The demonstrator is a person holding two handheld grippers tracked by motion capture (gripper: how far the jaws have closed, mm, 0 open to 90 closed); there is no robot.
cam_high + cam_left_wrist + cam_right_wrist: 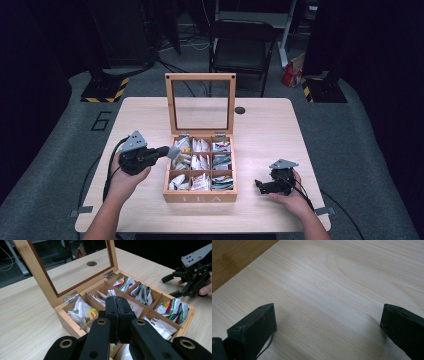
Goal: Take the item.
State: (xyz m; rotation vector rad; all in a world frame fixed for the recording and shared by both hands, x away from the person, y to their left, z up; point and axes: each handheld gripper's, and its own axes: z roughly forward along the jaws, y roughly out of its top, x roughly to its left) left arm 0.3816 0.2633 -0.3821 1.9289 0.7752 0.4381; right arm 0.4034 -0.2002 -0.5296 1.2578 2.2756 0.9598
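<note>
An open wooden tea box stands mid-table, its glass lid upright at the back. Its compartments hold several tea packets. My left gripper hovers over the box's left edge, jaws pressed together. A pale tea packet shows at its tip and seems pinched there. In the left gripper view the shut jaws of the left gripper hide most of that packet. My right gripper rests low to the right of the box, open and holding nothing. Bare table lies between the jaws of the right gripper.
The light wooden table has a small round hole behind the box. A black chair stands beyond the far edge. The right gripper also appears past the box in the left gripper view.
</note>
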